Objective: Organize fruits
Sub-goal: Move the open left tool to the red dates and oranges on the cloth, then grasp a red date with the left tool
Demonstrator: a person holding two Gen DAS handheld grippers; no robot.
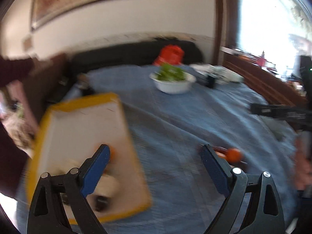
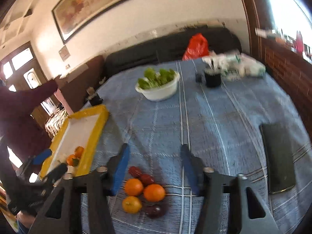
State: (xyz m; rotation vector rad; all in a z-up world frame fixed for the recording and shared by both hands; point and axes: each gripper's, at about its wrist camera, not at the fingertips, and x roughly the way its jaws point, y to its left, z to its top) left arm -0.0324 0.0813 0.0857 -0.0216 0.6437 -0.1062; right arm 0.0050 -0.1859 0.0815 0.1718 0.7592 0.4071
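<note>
A yellow-rimmed white tray (image 2: 101,117) lies at the table's left; it also shows in the left wrist view (image 1: 58,107). Two oranges (image 2: 75,157) lie in the tray, one peeking behind my left finger (image 1: 111,152). On the blue cloth lies a pile of oranges (image 2: 154,192) and dark red plums (image 2: 146,178), between my right gripper's fingers and near their base. My right gripper (image 2: 155,152) is open and empty above the pile. My left gripper (image 1: 154,152) is open and empty, over the tray's right edge. One orange of the pile (image 1: 234,155) shows beyond its right finger.
A white bowl of greens (image 2: 159,92) stands mid-table, also in the left wrist view (image 1: 173,83). Behind are a dark cup (image 2: 212,79), white packets (image 2: 241,66) and a red bag (image 2: 196,46). A dark phone (image 2: 278,156) lies at right. A small white object (image 1: 107,185) lies in the tray.
</note>
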